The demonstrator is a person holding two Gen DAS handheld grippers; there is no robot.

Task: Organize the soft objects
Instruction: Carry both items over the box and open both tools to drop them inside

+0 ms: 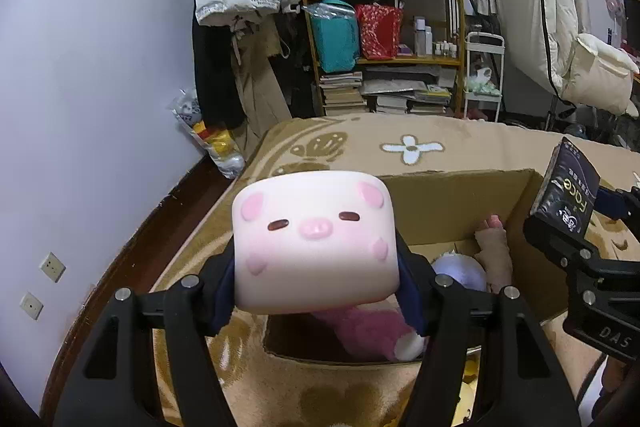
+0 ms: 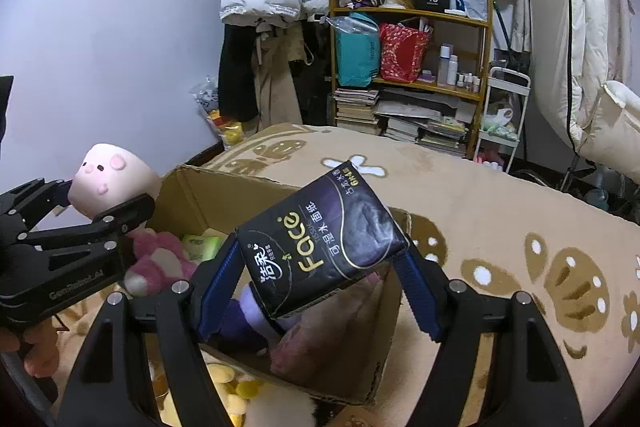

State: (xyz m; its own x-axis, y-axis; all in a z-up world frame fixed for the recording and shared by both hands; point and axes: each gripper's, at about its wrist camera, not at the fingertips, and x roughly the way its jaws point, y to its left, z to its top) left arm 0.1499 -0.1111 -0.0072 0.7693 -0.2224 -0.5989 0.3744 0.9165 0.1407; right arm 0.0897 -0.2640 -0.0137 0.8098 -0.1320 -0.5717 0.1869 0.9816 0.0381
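On your left, your left claw [image 1: 316, 291] squeezes the squishy pig toy [image 1: 316, 243] by its sides above the cardboard box [image 1: 448, 203]. Your right claw [image 2: 316, 267] grips the light, soft tissue pack [image 2: 320, 251] over it.

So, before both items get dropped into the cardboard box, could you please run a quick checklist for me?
1. Left gripper grips the pig cushion, pads on both sides: ok.
2. Right gripper holds the black tissue pack, which sits tilted between the pads: ok.
3. Cardboard box open at the top: ok.
4. Pig cushion over the opening: cannot tell; in the right wrist view it looks near the box's left edge.
5. Room inside the box: cannot tell; the pink plush and other soft toys already lie in it.
6. The two grippers apart from each other: ok.
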